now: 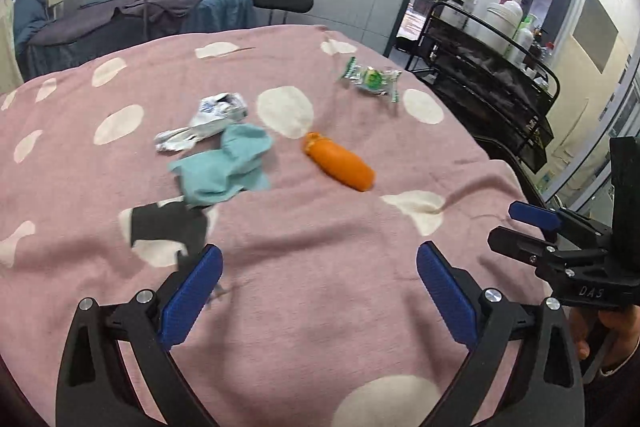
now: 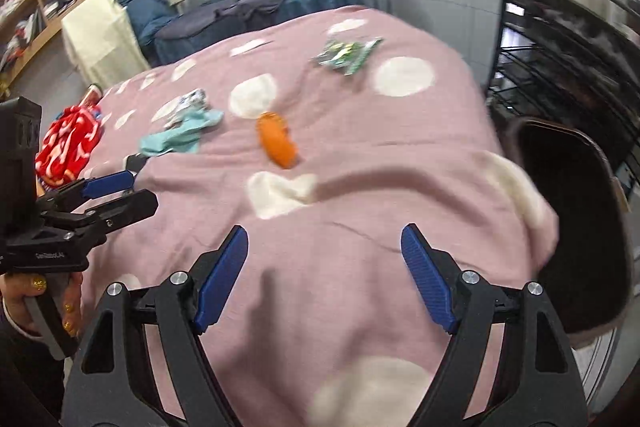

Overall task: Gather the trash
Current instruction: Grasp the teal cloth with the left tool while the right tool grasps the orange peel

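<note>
My left gripper (image 1: 320, 291) and right gripper (image 2: 324, 275) are both spread and empty; the orange wrapper (image 1: 339, 163) seems light and slippery, so I would pinch its middle

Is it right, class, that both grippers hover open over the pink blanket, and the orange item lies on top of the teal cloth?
Not quite. The orange item lies apart from the teal cloth, on bare pink blanket, as the left wrist view shows. The rest holds: the left gripper and right gripper both hover open over the blanket.
</note>
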Available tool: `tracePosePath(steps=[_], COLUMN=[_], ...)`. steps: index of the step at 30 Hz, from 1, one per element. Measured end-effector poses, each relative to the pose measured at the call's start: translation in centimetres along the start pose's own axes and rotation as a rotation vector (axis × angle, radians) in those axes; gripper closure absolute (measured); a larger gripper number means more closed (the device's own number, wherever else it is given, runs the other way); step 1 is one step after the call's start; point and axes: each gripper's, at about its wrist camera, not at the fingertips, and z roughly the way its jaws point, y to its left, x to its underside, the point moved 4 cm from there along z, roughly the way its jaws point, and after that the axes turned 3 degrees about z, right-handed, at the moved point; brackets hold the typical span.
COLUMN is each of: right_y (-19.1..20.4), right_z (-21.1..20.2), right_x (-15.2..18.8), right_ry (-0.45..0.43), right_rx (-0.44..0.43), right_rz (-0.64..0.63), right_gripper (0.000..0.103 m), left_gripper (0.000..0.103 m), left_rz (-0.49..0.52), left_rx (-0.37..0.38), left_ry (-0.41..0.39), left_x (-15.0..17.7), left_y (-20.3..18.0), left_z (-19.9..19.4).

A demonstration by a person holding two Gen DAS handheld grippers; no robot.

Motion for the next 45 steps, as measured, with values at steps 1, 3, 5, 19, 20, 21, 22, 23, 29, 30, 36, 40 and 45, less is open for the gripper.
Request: tracePosePath(steps=[1, 3, 5, 19, 20, 21, 22, 23, 29, 30, 36, 40, 45], right_y=[0.8, 2.5, 3.7, 5.6, 5.5, 5.4, 5.4, 5.4, 5.4, 5.4, 6.0, 6.2, 6.0], right_z=[0.6, 1.7, 3.2, 9.9, 10.1, 10.3, 10.5, 10.6, 11.7, 11.8, 13.4, 15.0, 17.2], right_x=[-0.3, -0.6, -1.3, -6.4, -6.3, -6.3, -6.3, -6.2, -6.6, -6.6, -7.6, -8.2, -8.6], right_ry=[0.011, 0.037, 0.077, 0.195, 0.199, 0.203, 0.208, 0.213, 0.234, 0.238, 0.263, 0.296, 0.343], right_rx=[-0.011, -0.027, -0.048, 0.010, 0.009, 0.007, 0.007, 0.009, 0.013, 0.013, 0.022, 0.039, 0.057], right_rz=[-0.015, -0.033, -0.040, -0.050, -0.046, -0.044, -0.042, -0.041, -0.047, -0.049, -0.057, -0.059, -0.043], right_gripper=[0.024, 0.024, 0.024, 0.024, 0.024, 0.024, 0.024, 0.024, 0.026, 0.026, 0.032, 0.037, 0.043], left_gripper=[0.009, 0.012, 0.015, 0.032, 0.036, 0.039, 0.041, 0.047, 0.088, 0.089, 0.090, 0.090, 0.090], left_rz=[-0.011, -0.023, -0.025, 0.034, 0.037, 0.044, 0.055, 0.062, 0.026, 0.021, -0.075, -0.114, -0.122], left_rx=[-0.015, -0.032, -0.047, -0.032, -0.035, -0.043, -0.059, -0.069, -0.040, -0.036, 0.018, 0.047, 0.057], left_ry=[0.000, 0.000, 0.004, 0.112, 0.122, 0.128, 0.127, 0.119, 0.085, 0.080, 0.005, -0.043, -0.071], left_x=[0.1, 0.2, 0.1, -4.1, -4.2, -4.3, -4.4, -4.5, -4.4, -4.2, -3.2, -2.6, -1.7], left_y=[1.1, 2.5, 3.5, 4.9, 4.9, 4.9, 4.8, 4.8, 5.5, 5.5, 6.5, 6.5, 5.8], left_z=[-0.3, -0.7, -0.9, 4.6, 5.1, 5.5, 5.7, 5.7, 4.6, 4.3, 1.3, -0.8, -2.5])
